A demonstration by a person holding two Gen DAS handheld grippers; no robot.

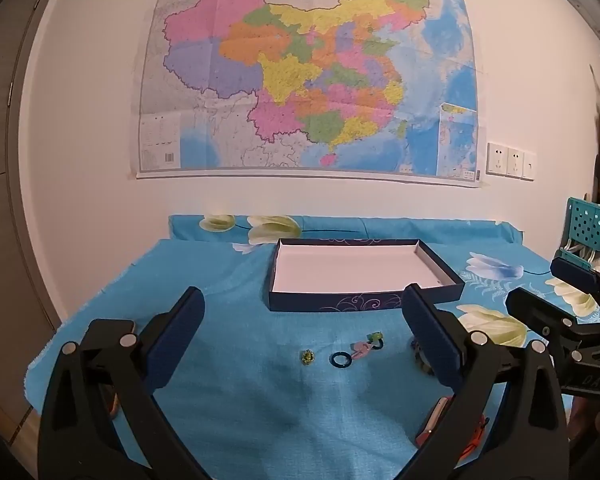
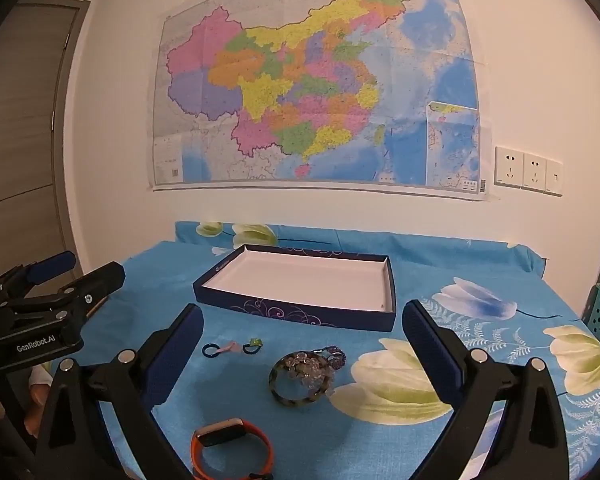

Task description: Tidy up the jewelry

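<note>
Orange-strapped watch [image 2: 230, 446] nearest, before right gripper [image 2: 300, 344] | both tongs released, left gripper [image 1: 302, 336] too, grasping nothing | bangle [image 2: 300, 380], rings [image 1: 342, 360] loose on cloth [image 1: 240, 400] | box [image 2: 312, 280] behind, bare, likely awaiting them.

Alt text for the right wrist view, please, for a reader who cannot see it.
The open right gripper hangs above a tortoiseshell bangle topped with clear beads on a blue floral cloth. An orange smartwatch lies nearer; an empty navy box sits beyond.
</note>
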